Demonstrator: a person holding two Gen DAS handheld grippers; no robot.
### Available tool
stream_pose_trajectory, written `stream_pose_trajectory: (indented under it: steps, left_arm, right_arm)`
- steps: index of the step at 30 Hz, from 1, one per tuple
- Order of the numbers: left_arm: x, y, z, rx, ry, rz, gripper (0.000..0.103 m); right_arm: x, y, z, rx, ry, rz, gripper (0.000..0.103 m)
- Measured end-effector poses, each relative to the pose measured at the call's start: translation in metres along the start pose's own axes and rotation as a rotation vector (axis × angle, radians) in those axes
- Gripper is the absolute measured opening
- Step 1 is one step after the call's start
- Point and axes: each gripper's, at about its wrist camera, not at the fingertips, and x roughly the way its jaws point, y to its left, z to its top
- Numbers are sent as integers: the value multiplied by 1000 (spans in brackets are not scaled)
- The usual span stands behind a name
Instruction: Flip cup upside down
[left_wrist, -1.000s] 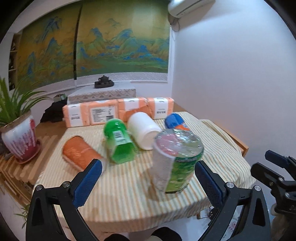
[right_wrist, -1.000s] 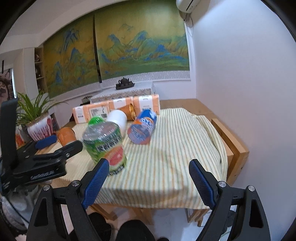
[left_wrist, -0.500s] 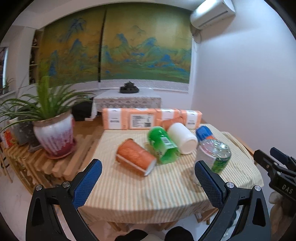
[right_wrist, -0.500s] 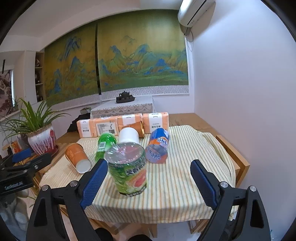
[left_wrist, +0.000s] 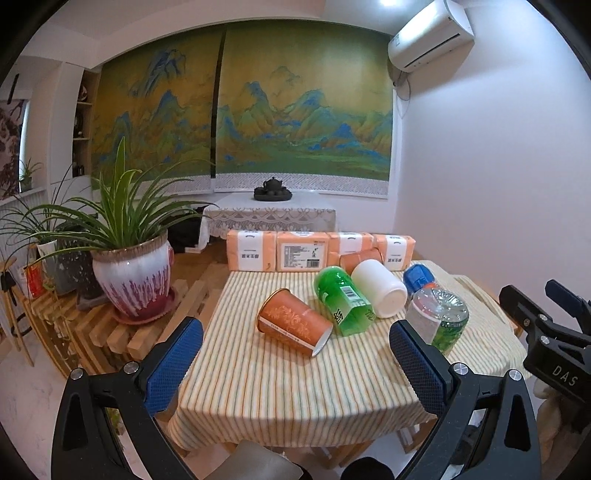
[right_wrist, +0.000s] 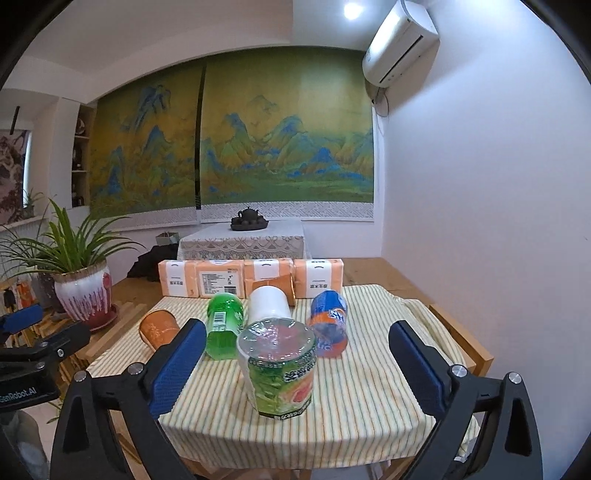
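A: While both grippers are held back from the table, what is shown?

B: A striped tablecloth (right_wrist: 369, 398) is seen, with cups scattered on it. In the right wrist view, a green printed cup (right_wrist: 279, 367) stands at lower centre, its wide end on the cloth and its clear, film-covered end facing up. So it appears to be upside down already, though that is only judged from its taper. In the left wrist view the same cup is found at centre right.

A: And the grippers?

B: The right gripper (right_wrist: 297, 369) is spread wide with nothing held, its blue pads either side of the cup but nearer the camera. The left gripper (left_wrist: 295, 365) is likewise spread and empty at the bottom of its view.

A: What else is laid out?

B: An orange cup (left_wrist: 293, 325), a green cup (left_wrist: 343, 301) and a white cup (left_wrist: 380, 291) lie on their sides mid-frame. A blue and orange cup (right_wrist: 328, 326) lies just behind the standing one.

A: What could go wrong?

B: If another cup is reached for, the standing cup could be clipped by a pad and toppled, since it is near the table's front edge. The cups on their sides could be sent rolling by a nudge.
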Motion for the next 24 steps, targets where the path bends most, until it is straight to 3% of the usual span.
stream_pose_trajectory:
  steps: [24]
  left_arm:
    - [2,-5,2,-7,-2,30,102]
  right_arm:
    - [-5,-6,-2,15,-16,-26,98]
